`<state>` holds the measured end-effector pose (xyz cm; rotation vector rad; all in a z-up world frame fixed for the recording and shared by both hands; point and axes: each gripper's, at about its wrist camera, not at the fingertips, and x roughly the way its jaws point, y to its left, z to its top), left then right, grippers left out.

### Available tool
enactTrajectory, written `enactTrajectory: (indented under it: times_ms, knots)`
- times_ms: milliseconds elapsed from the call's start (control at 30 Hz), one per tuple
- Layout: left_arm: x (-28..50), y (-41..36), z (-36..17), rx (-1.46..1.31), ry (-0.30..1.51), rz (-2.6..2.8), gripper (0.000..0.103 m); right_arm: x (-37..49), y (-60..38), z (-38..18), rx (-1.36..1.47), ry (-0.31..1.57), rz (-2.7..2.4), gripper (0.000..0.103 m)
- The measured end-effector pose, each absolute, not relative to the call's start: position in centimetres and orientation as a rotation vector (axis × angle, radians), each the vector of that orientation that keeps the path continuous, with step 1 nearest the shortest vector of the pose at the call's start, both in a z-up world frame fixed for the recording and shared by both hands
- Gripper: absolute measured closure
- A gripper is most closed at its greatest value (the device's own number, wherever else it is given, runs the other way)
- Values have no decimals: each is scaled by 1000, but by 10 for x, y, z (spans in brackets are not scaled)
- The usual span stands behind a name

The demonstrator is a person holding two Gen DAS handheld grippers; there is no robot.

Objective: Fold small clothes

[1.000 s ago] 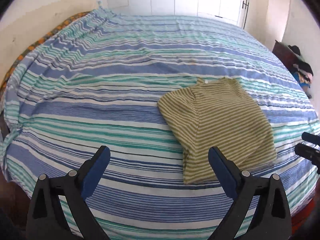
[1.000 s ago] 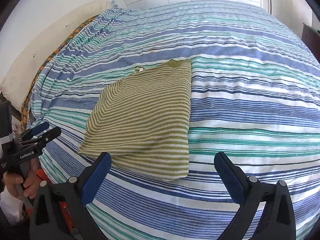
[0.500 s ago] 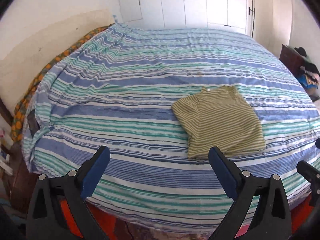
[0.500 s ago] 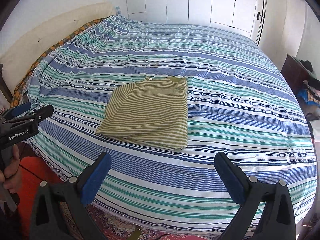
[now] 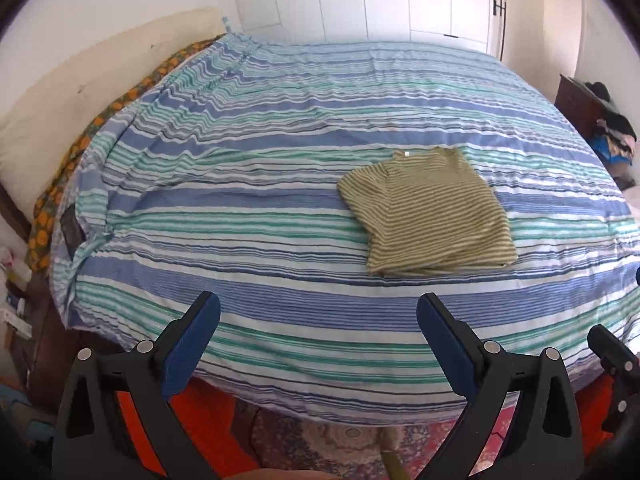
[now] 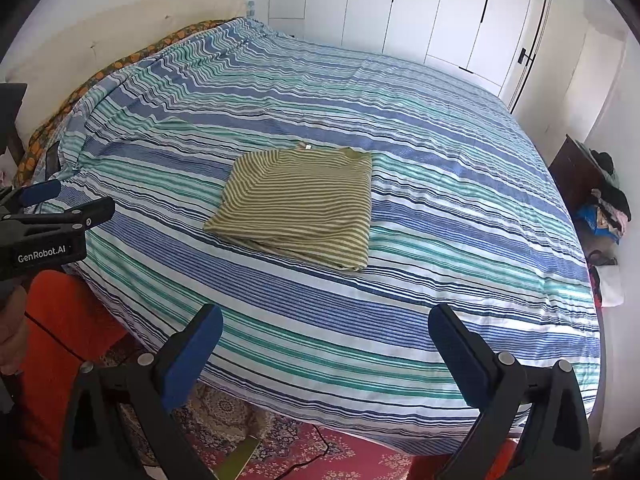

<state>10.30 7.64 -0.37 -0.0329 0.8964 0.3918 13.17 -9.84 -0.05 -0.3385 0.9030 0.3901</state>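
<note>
Both my jaws stand wide apart and hold nothing. My left gripper (image 5: 318, 322) hangs over the near edge of the bed (image 5: 248, 216), and my right gripper (image 6: 326, 334) does the same a little to its side; each blue pad is clear of the cloth.

The green striped shirt (image 5: 428, 216) lies folded into a compact, roughly square packet on the striped bedspread, well apart from both of my jaws. Seen from my left wrist it sits at about one o'clock, up and to the right of the gap between the pads. Seen from my right wrist the same shirt (image 6: 298, 208) sits at about eleven to twelve o'clock, almost dead ahead. So I judge my right hand to be the better lined up of the two, though neither is close.

Its long axis runs from the collar end, at the far side with a small white tag showing, back toward me; the layered, loose edges face my side at six o'clock of the packet, and the right-hand edge looks like a clean fold.

As I read it, the folding of this piece looks done or nearly so. If another fold were wanted, I would bring both jaws forward onto the near edge and carry it toward the collar.
</note>
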Motion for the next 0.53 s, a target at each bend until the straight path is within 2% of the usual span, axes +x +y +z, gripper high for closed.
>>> enactTrajectory:
  times_ms: [533]
  knots:
    - [96, 68, -9, -36, 910, 349, 4, 135, -102, -9, -325, 921, 379, 1]
